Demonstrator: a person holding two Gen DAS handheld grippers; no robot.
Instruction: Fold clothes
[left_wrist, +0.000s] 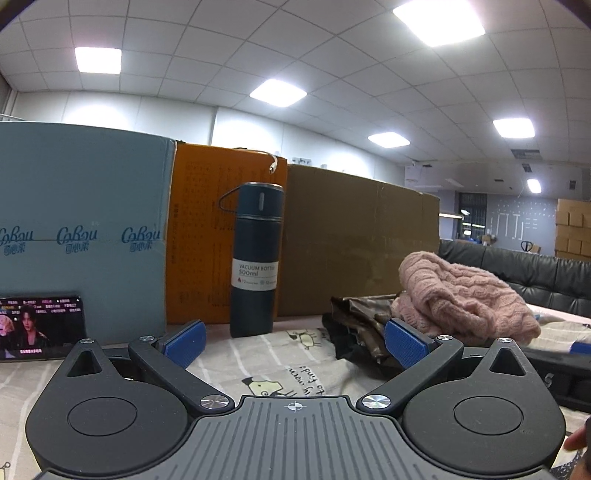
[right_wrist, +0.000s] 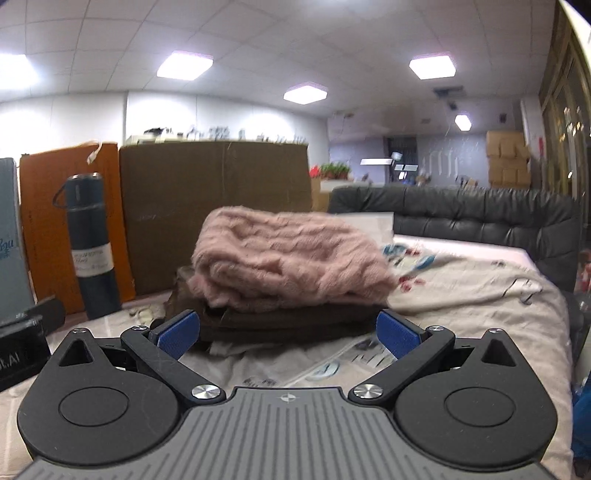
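A folded pink knit sweater (right_wrist: 291, 258) lies on top of a folded dark brown garment (right_wrist: 295, 323) on the printed bedsheet (right_wrist: 461, 295). My right gripper (right_wrist: 288, 338) is open and empty, low over the sheet, with the stack straight ahead just beyond its blue pads (right_wrist: 177, 334). In the left wrist view the same pink sweater (left_wrist: 465, 295) and the dark garment (left_wrist: 362, 328) sit to the right. My left gripper (left_wrist: 295, 345) is open with nothing between its fingers, pointing at the bottle, left of the stack.
A dark blue vacuum bottle (left_wrist: 256, 258) stands upright on the sheet in front of an orange box (left_wrist: 207, 236). A blue box (left_wrist: 81, 221) and a brown cardboard box (left_wrist: 354, 236) flank it. A lit phone (left_wrist: 38, 328) leans at far left. A black leather headboard (right_wrist: 480, 218) runs behind.
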